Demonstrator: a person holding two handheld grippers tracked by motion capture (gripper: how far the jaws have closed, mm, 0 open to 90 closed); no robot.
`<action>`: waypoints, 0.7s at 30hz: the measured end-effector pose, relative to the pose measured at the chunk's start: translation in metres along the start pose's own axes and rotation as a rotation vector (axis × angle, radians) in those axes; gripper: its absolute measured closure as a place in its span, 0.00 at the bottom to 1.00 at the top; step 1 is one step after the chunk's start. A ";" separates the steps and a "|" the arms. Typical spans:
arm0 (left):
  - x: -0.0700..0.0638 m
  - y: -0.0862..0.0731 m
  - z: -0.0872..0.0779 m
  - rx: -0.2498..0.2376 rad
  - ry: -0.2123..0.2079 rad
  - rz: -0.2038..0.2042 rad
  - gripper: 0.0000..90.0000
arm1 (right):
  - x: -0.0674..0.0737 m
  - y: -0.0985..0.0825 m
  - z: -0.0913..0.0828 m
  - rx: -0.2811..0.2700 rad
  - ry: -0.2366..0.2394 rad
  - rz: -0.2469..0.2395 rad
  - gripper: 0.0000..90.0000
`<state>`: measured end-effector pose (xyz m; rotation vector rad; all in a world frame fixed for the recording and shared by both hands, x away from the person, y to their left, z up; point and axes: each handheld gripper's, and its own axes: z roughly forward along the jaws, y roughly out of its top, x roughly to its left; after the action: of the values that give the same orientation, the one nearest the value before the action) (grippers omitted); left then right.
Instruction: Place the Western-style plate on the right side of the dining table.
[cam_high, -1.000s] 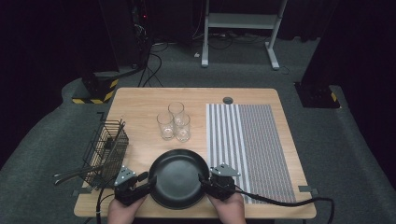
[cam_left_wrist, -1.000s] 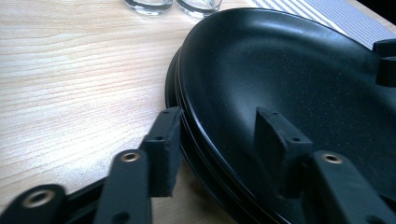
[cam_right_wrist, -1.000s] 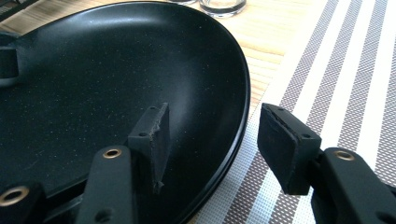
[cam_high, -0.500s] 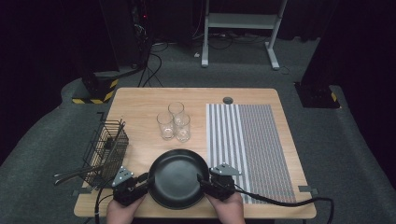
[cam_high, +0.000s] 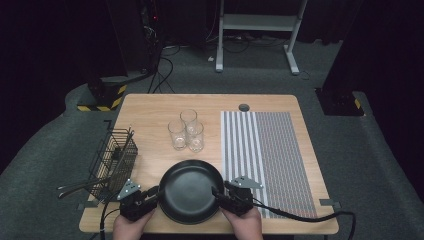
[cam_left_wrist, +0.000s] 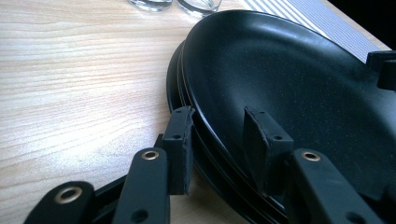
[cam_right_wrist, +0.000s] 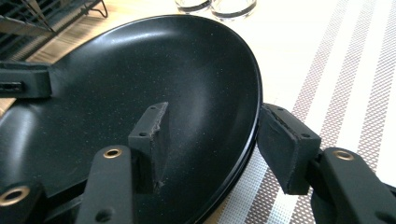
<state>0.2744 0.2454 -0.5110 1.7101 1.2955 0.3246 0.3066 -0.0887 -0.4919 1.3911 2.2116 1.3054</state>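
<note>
- plates (cam_high: 190, 191), black, stacked at the table's (cam_high: 150, 107) near edge, about midway along it; right side overlaps the striped mat (cam_high: 270, 150).
- left gripper (cam_high: 141, 201) at the stack's left rim: fingers (cam_left_wrist: 180, 140) released, straddling the top plate's rim, one inside the dish, one outside, a gap showing.
- right gripper (cam_high: 230, 199) at the right rim: fingers (cam_right_wrist: 152, 135) likewise spread, one inside, one outside, not clamped.
- judgement: approach done, both sides lined up; closing on the rim and the lift are left.
- glasses (cam_high: 186, 130) mid-table, wire basket (cam_high: 114, 157) at the left edge, both untouched.
</note>
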 end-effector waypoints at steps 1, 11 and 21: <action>0.000 0.000 0.000 0.000 -0.002 -0.002 0.70 | -0.001 0.000 0.000 0.001 0.004 0.004 0.49; 0.000 0.000 -0.002 0.009 -0.002 0.000 0.72 | -0.001 -0.002 -0.003 -0.006 0.019 0.026 0.49; 0.000 0.002 -0.004 0.009 -0.006 -0.008 0.74 | -0.003 -0.004 -0.002 -0.015 0.035 0.063 0.49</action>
<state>0.2725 0.2474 -0.5073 1.7121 1.3006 0.3090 0.3045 -0.0933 -0.4945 1.4546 2.1916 1.3743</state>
